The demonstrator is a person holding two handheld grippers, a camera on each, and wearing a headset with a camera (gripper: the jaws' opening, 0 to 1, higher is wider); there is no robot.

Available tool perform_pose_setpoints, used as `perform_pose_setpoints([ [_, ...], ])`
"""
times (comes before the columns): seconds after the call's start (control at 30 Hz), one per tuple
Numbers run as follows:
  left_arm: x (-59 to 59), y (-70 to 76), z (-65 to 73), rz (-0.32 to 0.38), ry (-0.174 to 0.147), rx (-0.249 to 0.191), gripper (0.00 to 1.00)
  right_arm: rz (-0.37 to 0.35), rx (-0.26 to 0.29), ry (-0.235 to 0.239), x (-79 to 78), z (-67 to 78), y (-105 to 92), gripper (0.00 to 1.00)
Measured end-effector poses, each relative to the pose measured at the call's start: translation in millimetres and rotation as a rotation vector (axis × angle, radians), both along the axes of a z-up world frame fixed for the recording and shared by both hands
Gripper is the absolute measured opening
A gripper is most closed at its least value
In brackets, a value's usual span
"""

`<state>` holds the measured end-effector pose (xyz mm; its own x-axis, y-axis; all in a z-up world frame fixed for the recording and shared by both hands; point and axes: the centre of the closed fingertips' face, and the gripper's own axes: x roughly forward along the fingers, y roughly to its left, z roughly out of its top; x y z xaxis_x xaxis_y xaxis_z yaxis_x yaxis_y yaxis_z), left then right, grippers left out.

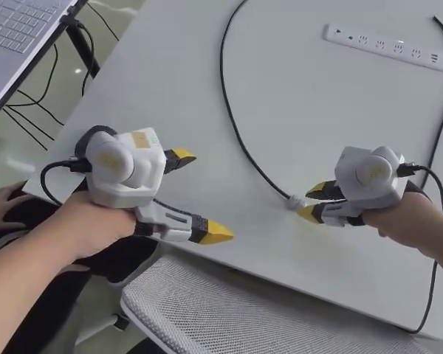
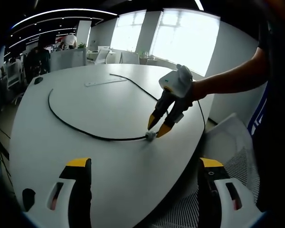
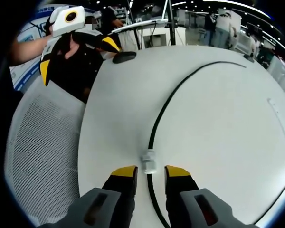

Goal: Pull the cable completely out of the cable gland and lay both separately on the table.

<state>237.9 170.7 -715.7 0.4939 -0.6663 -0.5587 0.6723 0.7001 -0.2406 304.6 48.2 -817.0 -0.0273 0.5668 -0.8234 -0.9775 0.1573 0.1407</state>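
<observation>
tabletop (image 1: 155,81): lying broad and open, near edge running close by both grippers.
cable (image 1: 223,66): curving away toward the far side.
cable gland (image 1: 295,200): sitting on the cable's near end, long axis along it, by the near edge.
right gripper (image 1: 312,202): jaws standing slightly apart, straddling the cable behind the cable gland, clamping nothing.
left gripper (image 1: 201,195): jaws gaping wide, empty.

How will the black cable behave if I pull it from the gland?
Probably floppy: the cable lies in a loose curve across the table, so it should trail rather than hold shape. It looks thin, so likely light. The small cable gland just ahead of the right tool may skid on the smooth top.
</observation>
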Motion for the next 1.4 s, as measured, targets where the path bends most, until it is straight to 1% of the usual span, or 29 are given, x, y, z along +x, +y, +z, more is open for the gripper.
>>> perform_pose_setpoints([
  [0.17, 2.6, -1.0, -0.1, 0.002, 0.005, -0.006, 0.93, 0.010, -0.004, 0.004, -1.8, -2.8, 2.9, 0.17],
  [0.23, 2.4, -0.7, -2.5, -0.003, 0.014, 0.007, 0.92, 0.019, -0.007, -0.001, -2.6, -4.1, 3.6, 0.15],
  [0.37, 2.5, -1.3, -3.2, -0.007, 0.014, 0.009, 0.92, 0.016, -0.009, 0.006, -3.5, -5.7, 4.9, 0.12],
  [0.43, 2.9, -0.9, -4.5, -0.005, 0.015, 0.015, 0.92, 0.026, -0.020, -0.008, -3.1, -7.3, 4.2, 0.10],
  [0.53, 3.4, -0.9, -8.2, -0.006, 0.021, 0.024, 0.91, 0.027, -0.021, -0.017, -1.0, -9.1, 4.0, 0.10],
  [0.6, 3.4, -1.6, -9.5, -0.010, 0.023, 0.028, 0.91, 0.024, -0.022, -0.021, -0.9, -8.4, 3.6, 0.09],
  [0.67, 3.2, -2.3, -11.6, -0.018, 0.028, 0.038, 0.90, 0.023, -0.030, -0.038, -0.5, -7.0, 2.9, 0.09],
  [0.7, 2.9, -2.3, -13.1, -0.023, 0.034, 0.047, 0.89, 0.023, -0.035, -0.050, -0.1, -5.8, 2.4, 0.09],
  [0.73, 2.9, -2.3, -13.7, -0.026, 0.034, 0.052, 0.89, 0.019, -0.035, -0.051, 0.0, -5.0, 2.5, 0.09],
  [0.8, 3.1, -3.0, -13.8, -0.030, 0.034, 0.053, 0.89, -0.005, -0.021, -0.026, -1.8, -1.0, 3.4, 0.08],
  [0.9, 3.7, -3.9, -13.9, -0.034, 0.032, 0.059, 0.88, -0.017, -0.013, -0.020, -2.7, 4.3, 3.1, 0.08],
  [1.03, 3.5, -6.2, -13.3, -0.047, 0.038, 0.070, 0.87, -0.036, 0.004, 0.010, -6.2, 11.5, 2.7, 0.08],
  [1.1, 4.2, -8.7, -9.7, -0.053, 0.031, 0.071, 0.87, -0.031, 0.010, 0.026, -10.5, 14.6, 2.6, 0.08],
  [1.23, 7.2, -11.1, -4.0, -0.057, 0.017, 0.076, 0.88, -0.019, 0.013, 0.034, -16.3, 20.6, 1.7, 0.07],
  [1.3, 7.3, -13.2, -2.2, -0.062, 0.013, 0.076, 0.88, -0.017, 0.016, 0.034, -16.1, 22.8, 1.3, 0.07],
  [1.4, 6.2, -18.2, 0.6, -0.074, 0.005, 0.078, 0.88, -0.017, 0.033, 0.034, -17.0, 31.2, 2.7, 0.07],
])
